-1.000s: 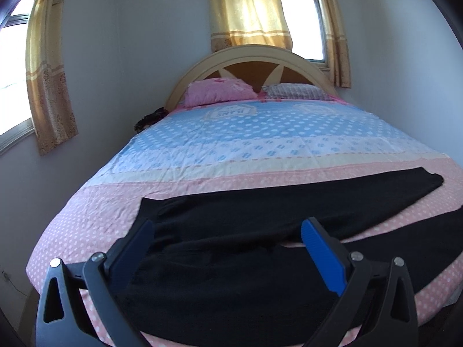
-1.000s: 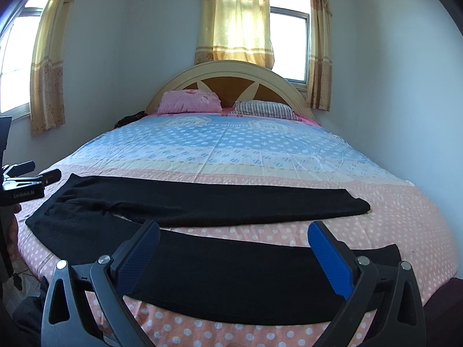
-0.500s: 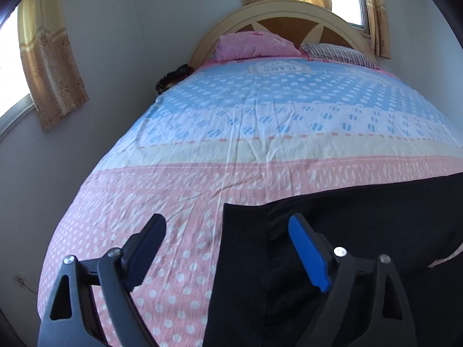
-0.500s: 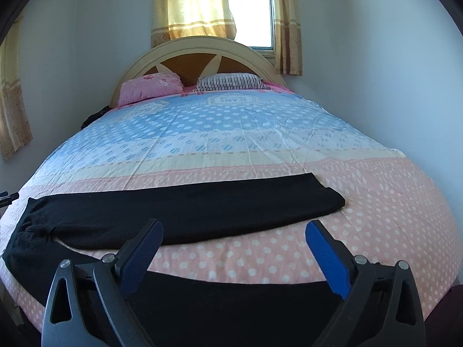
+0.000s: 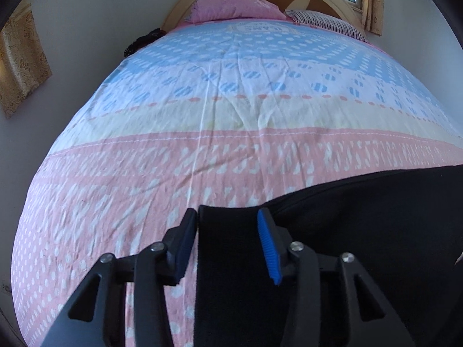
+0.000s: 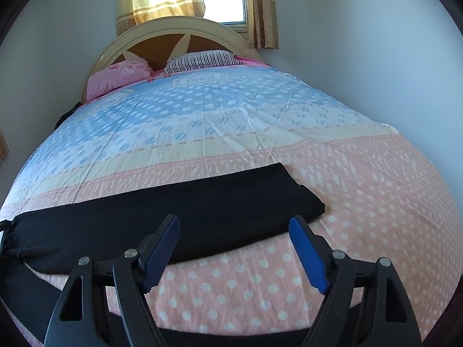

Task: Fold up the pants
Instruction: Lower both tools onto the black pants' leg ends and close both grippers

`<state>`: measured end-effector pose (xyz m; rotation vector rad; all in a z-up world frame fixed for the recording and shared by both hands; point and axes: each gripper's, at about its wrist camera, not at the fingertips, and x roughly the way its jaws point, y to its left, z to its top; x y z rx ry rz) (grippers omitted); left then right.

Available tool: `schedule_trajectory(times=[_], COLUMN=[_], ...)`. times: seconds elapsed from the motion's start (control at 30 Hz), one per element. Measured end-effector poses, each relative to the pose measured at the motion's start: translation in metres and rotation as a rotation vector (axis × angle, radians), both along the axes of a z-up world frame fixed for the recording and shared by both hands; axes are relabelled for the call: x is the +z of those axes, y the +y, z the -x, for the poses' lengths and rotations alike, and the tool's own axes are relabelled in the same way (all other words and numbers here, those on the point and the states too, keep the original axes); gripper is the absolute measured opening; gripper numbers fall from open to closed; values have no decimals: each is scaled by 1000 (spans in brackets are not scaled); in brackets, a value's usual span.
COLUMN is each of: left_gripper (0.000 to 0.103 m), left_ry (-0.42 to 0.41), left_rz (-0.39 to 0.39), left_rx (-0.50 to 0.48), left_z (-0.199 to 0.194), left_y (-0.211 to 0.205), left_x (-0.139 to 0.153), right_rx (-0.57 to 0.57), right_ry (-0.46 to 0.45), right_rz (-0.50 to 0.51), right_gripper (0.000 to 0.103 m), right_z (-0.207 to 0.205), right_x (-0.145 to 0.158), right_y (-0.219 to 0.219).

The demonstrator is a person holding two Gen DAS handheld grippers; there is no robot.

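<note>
Both grippers have moved closer to the one pair of black pants point(image 6: 179, 217) on the bed point(image 6: 260, 144), jaws closing.
Left gripper point(image 5: 227, 240) is half-narrow around the waistband corner; right gripper point(image 6: 233, 248) is wide, empty; two pillows.

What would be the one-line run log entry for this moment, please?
left gripper: closing, astride waistband corner of black pants | right gripper: closing, over far leg's cuff, nothing held | bed: pants unfolded

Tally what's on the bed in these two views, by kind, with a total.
Black fabric pants, spread flat: 1
Pillows: 2, one pink floral, one black-and-white striped
Dark bundle at the bed's far left edge, kind unclear: 1
Total: 4
</note>
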<state>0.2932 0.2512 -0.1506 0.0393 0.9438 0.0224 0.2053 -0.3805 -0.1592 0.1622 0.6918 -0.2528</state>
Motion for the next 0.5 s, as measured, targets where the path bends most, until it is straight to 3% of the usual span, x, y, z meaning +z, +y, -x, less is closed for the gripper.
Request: schedule_trajectory(times=[0.07,0.23,0.37,0.5], left_gripper=[45,42,25,21], left_ry=[-3,-11,-26,-30], left_rz=[7,25,29,20], left_rx=[-5,-12,-26,-39], left_z=[-2,-3,-1,-1], left_y=[0,4,4,0], left_x=[-3,-4,-2,-3], right_rx=[-8,-80,-153,-171], right_ry=[20,45,61,69], right_rz=[-8,-75,-95,-155], right_gripper=[68,67,67,67], right_z=[-9,-25,-37,-55], right_x=[-4,-12,-13,-14], right_y=[-10,-48,-83,-114])
